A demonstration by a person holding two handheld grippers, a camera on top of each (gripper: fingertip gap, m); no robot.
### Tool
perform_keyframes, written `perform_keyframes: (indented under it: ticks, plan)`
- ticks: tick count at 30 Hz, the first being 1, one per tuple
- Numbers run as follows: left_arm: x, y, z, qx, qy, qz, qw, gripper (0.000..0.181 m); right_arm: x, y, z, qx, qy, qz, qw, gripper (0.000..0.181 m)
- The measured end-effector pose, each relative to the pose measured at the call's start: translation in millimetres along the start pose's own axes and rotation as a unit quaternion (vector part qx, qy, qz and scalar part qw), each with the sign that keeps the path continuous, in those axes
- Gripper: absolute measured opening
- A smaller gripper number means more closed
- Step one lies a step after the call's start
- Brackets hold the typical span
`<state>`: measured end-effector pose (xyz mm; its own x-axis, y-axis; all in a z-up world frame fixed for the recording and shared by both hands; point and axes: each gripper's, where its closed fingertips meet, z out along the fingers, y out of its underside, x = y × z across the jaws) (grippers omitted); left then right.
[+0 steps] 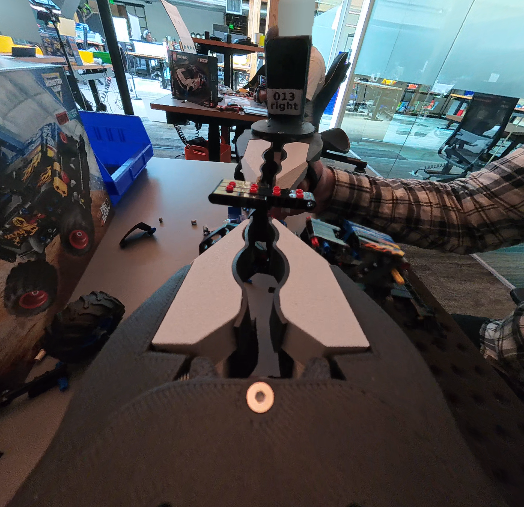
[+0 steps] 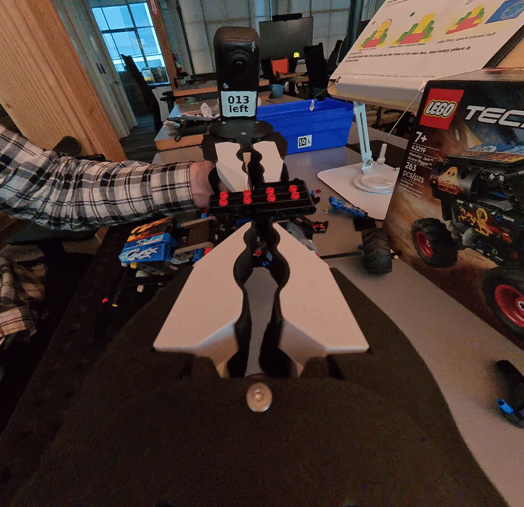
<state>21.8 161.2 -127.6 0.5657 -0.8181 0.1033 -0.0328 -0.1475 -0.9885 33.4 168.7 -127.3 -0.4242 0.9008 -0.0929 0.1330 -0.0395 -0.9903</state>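
While both grippers meet tip to tip over the grey table (image 1: 175,187), each clamps one long edge of a flat black beam plate (image 1: 262,196) studded with red round pins. Left gripper (image 1: 261,218) and right gripper (image 2: 262,219) have white faceted fingers with wavy black rubber pads, closed on the plate. Left view only: glossy blue bin (image 1: 122,153) at 10 o'clock, knobby rubber tyre (image 1: 85,320) at 8. Right view only: white stand (image 2: 365,178) at 2 o'clock, instruction sheet above it.
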Motion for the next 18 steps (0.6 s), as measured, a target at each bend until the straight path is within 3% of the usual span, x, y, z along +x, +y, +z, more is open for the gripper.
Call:
perform_keyframes:
  ticks: [2,4,5,9,11,13,15,18]
  plan:
    - [-1.6,-2.0,-8.4,0.006,-0.003,-0.002,1.000,0.000,1.4,2.4,-4.2,-0.003,0.001,-0.001,1.000,0.004]
    - [-20.1,-32.3,-61.3,0.108,-0.038,-0.026,0.993,0.000,22.7,-17.9,-45.4,0.076,0.042,0.027,0.996,0.003]
    - [-27.1,-39.8,-78.0,0.126,-0.056,-0.028,0.990,0.000,26.7,-25.1,-62.2,0.097,0.054,0.026,0.994,0.003]
    - [-16.4,4.7,-20.3,-0.006,-0.040,0.001,0.999,0.000,16.9,9.3,-27.1,-0.010,0.028,0.013,0.999,0.004]
    - [-7.7,-4.4,-8.3,0.009,-0.020,-0.003,1.000,0.009,17.5,11.2,-18.6,-0.017,0.031,0.013,0.999,0.004]
    - [-9.9,14.3,2.6,-0.034,-0.023,-0.017,0.999,0.033,16.6,9.5,-15.6,-0.012,0.031,0.011,0.999,0.004]
    - [-2.7,18.5,12.5,-0.049,-0.011,-0.010,0.999,0.040,14.1,7.1,-13.6,-0.004,0.023,0.011,1.000,0.004]
    - [-10.2,6.3,16.5,-0.019,-0.038,-0.006,0.999,0.027,11.0,7.1,-10.7,-0.006,0.019,0.008,1.000,0.004]
